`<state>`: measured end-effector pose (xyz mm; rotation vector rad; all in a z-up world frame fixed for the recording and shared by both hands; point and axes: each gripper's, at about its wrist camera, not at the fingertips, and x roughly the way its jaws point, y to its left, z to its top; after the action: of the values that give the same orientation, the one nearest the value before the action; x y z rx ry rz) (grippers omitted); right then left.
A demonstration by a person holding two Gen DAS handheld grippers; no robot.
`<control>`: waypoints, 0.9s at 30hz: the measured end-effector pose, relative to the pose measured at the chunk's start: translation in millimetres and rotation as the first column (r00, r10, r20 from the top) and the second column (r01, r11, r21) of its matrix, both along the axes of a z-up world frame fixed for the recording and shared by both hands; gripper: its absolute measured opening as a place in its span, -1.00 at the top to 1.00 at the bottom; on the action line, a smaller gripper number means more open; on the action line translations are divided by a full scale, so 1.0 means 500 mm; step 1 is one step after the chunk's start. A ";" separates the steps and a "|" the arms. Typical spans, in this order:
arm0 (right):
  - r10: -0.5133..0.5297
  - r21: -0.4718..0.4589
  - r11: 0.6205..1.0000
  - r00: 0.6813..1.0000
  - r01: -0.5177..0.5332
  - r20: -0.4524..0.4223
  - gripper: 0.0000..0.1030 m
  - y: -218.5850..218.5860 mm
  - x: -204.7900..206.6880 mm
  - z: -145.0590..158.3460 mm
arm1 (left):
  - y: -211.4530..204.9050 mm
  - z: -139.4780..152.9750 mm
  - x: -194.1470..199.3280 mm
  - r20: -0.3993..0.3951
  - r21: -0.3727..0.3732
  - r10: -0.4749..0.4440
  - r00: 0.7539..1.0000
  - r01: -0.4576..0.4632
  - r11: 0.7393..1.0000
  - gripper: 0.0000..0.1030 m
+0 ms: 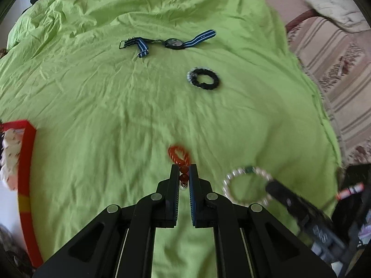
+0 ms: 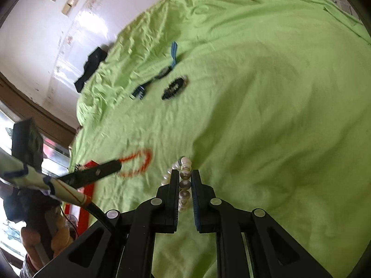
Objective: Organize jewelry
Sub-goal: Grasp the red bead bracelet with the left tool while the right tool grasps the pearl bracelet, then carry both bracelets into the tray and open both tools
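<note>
My left gripper [image 1: 184, 170] is shut on an orange bead bracelet [image 1: 179, 155] and holds it above the green sheet [image 1: 104, 115]. My right gripper [image 2: 185, 175] is shut on a white pearl bracelet [image 2: 184, 185]. In the left wrist view the pearl bracelet [image 1: 243, 185] hangs from the right gripper's fingers [image 1: 278, 190] at lower right. In the right wrist view the orange bracelet [image 2: 136, 163] hangs from the left gripper's fingers [image 2: 97, 171]. A black bead bracelet [image 1: 204, 78] and a blue-striped watch [image 1: 172, 42] lie farther back on the sheet.
A red box [image 1: 25, 162] with white padding inside stands at the left edge of the bed. A patterned pink blanket [image 1: 336, 69] and pillows lie to the right. A black cloth [image 2: 91, 67] lies at the far edge by the white wall.
</note>
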<state>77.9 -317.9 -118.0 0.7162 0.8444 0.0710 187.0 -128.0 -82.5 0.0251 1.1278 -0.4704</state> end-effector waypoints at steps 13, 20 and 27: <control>-0.014 -0.091 0.996 0.997 0.021 0.082 0.79 0.037 -0.060 0.058 | 0.139 0.117 -0.144 0.116 -0.008 0.021 0.993 -0.021 1.000 0.86; 0.017 -0.114 0.993 0.998 -0.009 0.067 0.79 0.088 -0.073 0.098 | 0.249 0.161 -0.189 0.153 -0.030 0.066 0.986 -0.063 0.998 0.86; 0.108 -0.199 0.976 0.991 -0.091 0.078 0.79 0.174 -0.082 0.170 | 0.405 0.199 -0.200 0.175 -0.029 0.141 0.974 -0.138 0.990 0.86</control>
<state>36.8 -231.0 -33.2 0.4825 0.7900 0.1074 86.8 74.6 17.1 -0.0268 0.9438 -0.3452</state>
